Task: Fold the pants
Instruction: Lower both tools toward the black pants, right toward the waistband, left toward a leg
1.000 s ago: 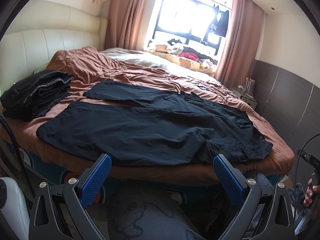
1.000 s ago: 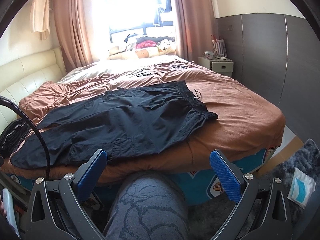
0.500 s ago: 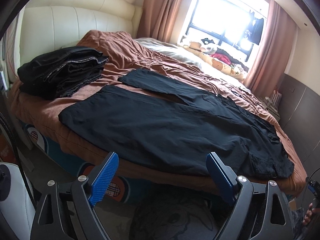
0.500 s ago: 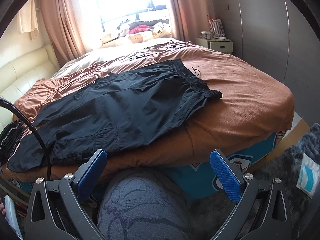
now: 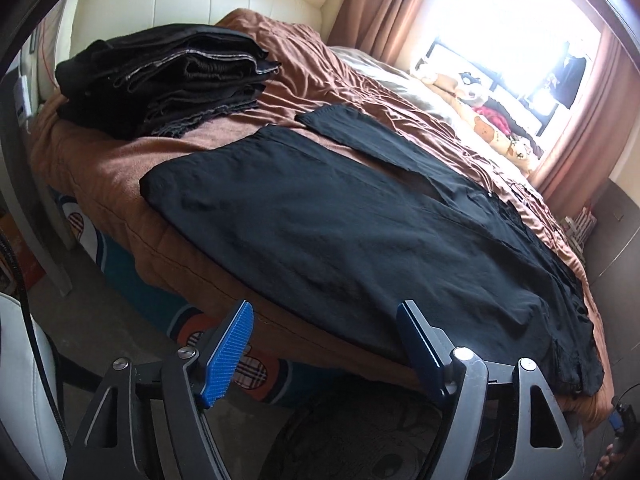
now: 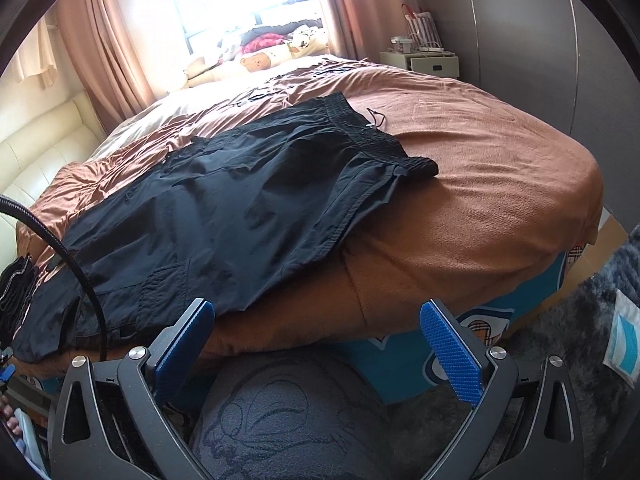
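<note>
Our left gripper hangs with its blue ribbed pads spread wide and empty, just short of the near hem side of the black lightweight pants. Our right gripper is likewise parted, holding nothing, near the bed edge below the waistband end. The pants lie flat and spread lengthwise along the near edge of the brown-blanketed bed, legs apart, probably laid out so for folding. A folded stack of dark garments sits beyond the leg ends, by the cream headboard.
</note>
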Available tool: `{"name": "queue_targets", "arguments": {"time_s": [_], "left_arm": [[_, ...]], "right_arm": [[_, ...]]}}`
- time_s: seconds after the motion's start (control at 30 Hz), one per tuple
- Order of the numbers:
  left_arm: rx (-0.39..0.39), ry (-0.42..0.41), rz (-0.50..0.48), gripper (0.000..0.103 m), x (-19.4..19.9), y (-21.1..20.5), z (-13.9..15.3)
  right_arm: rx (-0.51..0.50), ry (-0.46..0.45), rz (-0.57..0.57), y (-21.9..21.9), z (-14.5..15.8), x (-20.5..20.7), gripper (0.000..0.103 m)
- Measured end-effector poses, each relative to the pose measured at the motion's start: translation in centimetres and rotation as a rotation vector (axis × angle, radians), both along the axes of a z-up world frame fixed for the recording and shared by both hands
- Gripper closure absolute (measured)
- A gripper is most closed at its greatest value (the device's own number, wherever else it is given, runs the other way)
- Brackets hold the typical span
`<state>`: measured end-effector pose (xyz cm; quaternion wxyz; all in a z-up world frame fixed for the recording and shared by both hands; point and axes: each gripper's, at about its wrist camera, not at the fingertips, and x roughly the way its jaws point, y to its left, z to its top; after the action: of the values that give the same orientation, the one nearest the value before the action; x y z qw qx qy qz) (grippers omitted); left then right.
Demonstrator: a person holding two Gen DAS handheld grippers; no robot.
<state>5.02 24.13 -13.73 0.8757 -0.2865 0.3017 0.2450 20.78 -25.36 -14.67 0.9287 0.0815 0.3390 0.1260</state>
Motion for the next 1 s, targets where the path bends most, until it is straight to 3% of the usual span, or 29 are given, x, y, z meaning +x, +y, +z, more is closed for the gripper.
{"name": "queue_targets", "arguments": {"time_s": [0.17,0.23,0.43,0.8,1.0], "left_arm": [[-0.032,0.012,0.05,0.032,0.6,1.5,-1.3],[-0.065,0.012,0.068,0.039,0.9,2.2,-2.1],[-0.107,-0.008,0.125,0.045,1.0,4.0,-3.2],[-0.182,-0.043,0.238,0.071,1.0,8.2,-2.3],[-0.2,-0.053,0.293,0.074,1.1,10.1,-2.1]], "right_arm": [[0.008,0.037,-0.008,-0.5,-0.8,1.8,0.0],[0.022,0.043,-0.009,-0.6,-0.9,2.4,0.0],[0.06,0.084,-0.025,-1.4,-2.0,4.4,0.008],[0.171,0.164,-0.083,-3.7,-2.5,8.0,0.013],[0.276,0.168,-0.12,-6.0,-2.5,9.3,0.014]]}}
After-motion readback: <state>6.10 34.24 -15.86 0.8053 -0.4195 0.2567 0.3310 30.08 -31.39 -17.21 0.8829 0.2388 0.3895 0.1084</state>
